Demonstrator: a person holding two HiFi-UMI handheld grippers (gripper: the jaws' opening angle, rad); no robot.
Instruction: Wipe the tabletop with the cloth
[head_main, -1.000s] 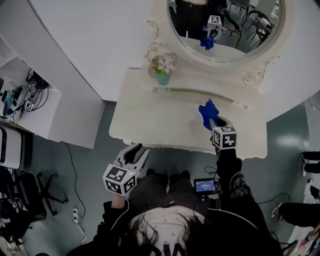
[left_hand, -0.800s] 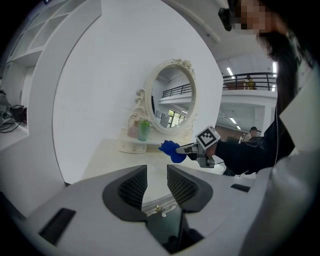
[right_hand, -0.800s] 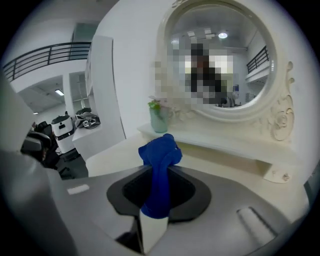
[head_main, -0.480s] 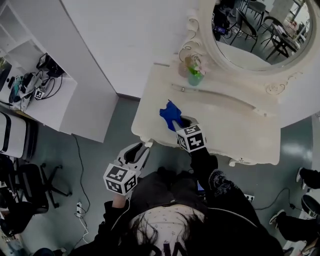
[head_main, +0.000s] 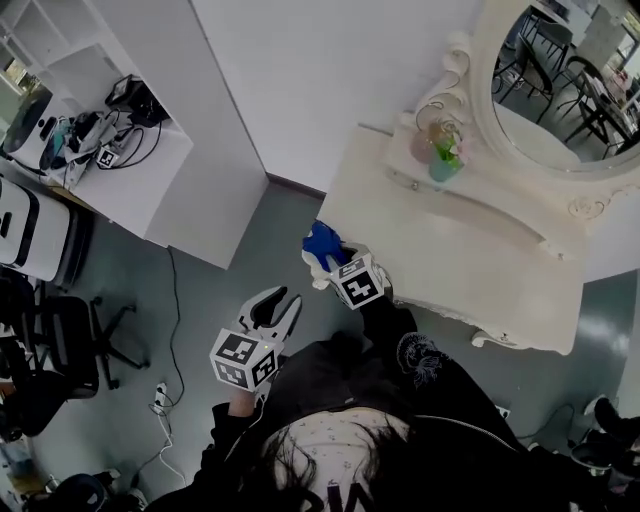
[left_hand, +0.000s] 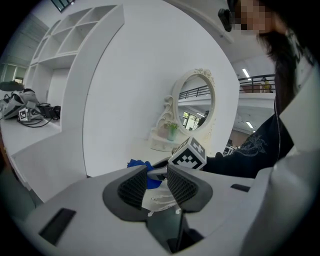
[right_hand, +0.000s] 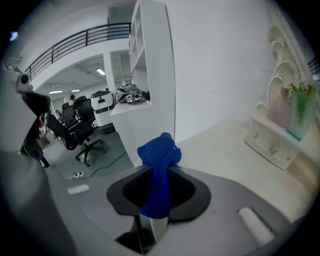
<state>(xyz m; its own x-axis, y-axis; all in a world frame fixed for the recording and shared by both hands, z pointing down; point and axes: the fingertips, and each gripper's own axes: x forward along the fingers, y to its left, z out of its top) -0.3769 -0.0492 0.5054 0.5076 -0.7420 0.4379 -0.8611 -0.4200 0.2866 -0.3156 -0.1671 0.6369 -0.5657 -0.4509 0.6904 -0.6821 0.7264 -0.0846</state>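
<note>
Your head view is evenly lit, shadows faint; gripper views bow outward, corners black. Ceiling strips (right_hand: 100, 71) glow far off.

Right tool (head_main: 337, 262) swept cloth (head_main: 322, 243) leftward to tabletop (head_main: 460, 250) front-left corner.

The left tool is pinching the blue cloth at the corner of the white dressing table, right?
No, it is the right tool that is pinching the blue cloth at the corner of the white dressing table. The right gripper view shows the cloth between its jaws. The left tool is open and holds nothing.
</note>
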